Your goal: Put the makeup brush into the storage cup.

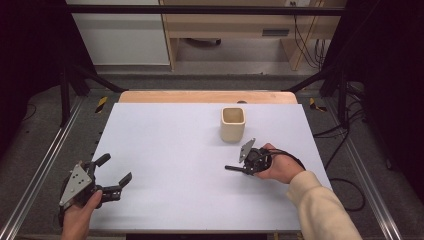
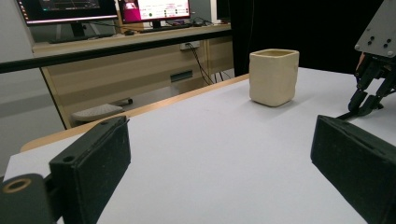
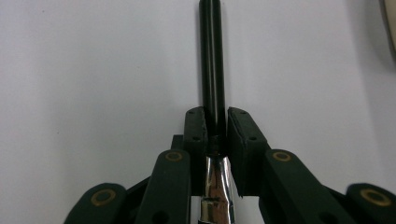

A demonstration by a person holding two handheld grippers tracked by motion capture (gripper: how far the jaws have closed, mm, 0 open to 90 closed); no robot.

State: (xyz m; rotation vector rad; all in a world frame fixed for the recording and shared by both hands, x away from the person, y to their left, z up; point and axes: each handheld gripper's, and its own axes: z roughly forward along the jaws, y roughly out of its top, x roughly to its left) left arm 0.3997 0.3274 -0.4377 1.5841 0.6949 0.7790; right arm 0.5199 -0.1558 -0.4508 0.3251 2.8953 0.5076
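A black pen (image 3: 211, 56) with a shiny silver section lies flat on the white sheet. My right gripper (image 3: 216, 117) is shut on it, the black barrel sticking out past the jaws. From above, that gripper (image 1: 244, 169) sits right of centre with the pen (image 1: 231, 168) pointing left, just in front of a cream square cup (image 1: 233, 123). My left gripper (image 1: 118, 168) rests at the near left corner, open, with nothing between its jaws. In the left gripper view the open gripper (image 2: 219, 163) faces the upright cup (image 2: 273, 77) and the right gripper (image 2: 366, 100) farther off.
The white sheet (image 1: 170, 135) covers most of a wooden table (image 1: 207, 96). Black frame posts stand at both sides, with cables on the floor to the right. A desk with monitors (image 2: 70, 9) stands beyond the far edge.
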